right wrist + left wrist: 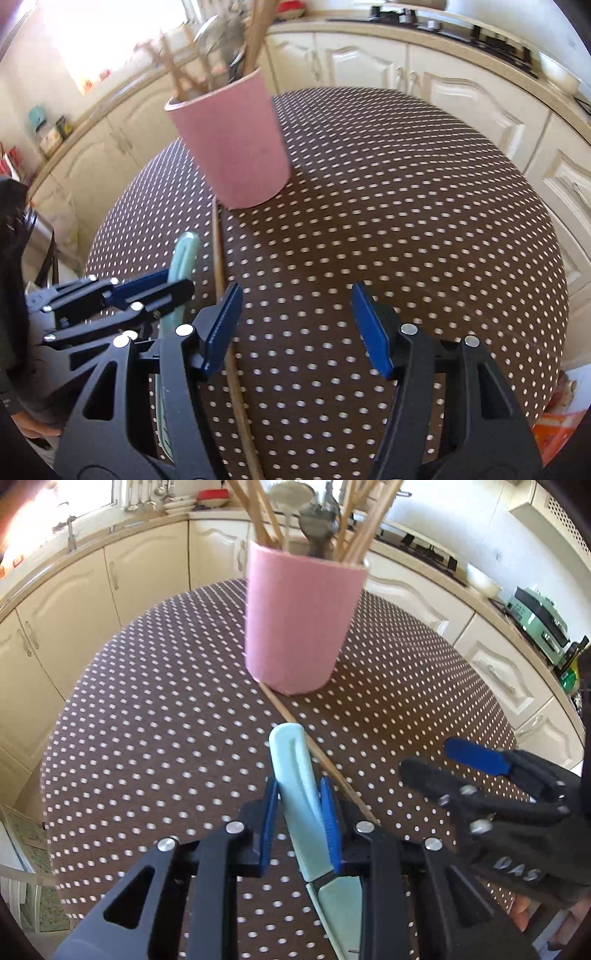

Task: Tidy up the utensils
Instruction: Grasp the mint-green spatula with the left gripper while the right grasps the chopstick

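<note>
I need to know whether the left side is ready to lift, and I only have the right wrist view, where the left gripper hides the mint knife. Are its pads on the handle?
Observer: Yes. In the left wrist view the left gripper has both blue pads against the sides of the mint knife handle.
Operator: Where is the blade?
Observer: The blade points back under the gripper, away from the pink holder.
Operator: Is the wooden stick caught too?
Observer: No. The wooden stick lies outside the right pad, beside the handle.
</note>
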A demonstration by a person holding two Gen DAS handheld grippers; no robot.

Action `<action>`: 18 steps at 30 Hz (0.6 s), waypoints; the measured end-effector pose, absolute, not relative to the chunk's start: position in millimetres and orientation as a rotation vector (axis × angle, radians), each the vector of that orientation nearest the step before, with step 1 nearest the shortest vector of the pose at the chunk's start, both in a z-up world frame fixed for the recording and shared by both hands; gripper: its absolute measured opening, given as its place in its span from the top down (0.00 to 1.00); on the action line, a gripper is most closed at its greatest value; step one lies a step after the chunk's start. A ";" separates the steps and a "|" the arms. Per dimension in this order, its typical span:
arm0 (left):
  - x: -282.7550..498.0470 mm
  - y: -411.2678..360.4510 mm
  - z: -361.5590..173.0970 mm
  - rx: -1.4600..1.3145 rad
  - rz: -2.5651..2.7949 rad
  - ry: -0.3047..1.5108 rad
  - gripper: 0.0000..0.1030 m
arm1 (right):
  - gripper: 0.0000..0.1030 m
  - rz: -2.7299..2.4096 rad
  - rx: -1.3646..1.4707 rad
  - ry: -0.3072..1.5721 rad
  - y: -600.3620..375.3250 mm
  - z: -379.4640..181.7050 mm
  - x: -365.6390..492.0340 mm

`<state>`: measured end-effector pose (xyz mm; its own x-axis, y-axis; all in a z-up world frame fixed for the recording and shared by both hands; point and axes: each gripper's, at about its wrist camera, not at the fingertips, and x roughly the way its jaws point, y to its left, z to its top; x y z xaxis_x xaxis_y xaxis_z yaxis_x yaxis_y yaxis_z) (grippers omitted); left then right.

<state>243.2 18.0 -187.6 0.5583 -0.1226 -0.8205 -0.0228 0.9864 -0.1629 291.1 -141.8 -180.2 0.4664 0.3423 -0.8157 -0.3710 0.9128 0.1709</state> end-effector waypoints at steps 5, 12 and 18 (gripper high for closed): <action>232.2 39.4 -177.7 -0.157 -0.009 0.945 0.78 | 0.42 0.478 -0.113 1.057 -110.2 -185.2 301.1; 231.4 60.9 -176.0 -0.176 0.002 0.951 0.78 | 0.66 0.507 -0.209 1.130 -75.8 -196.1 307.8; 239.9 54.4 -177.4 -0.177 -0.005 0.949 0.78 | 0.92 0.511 -0.271 1.135 -56.2 -198.1 305.8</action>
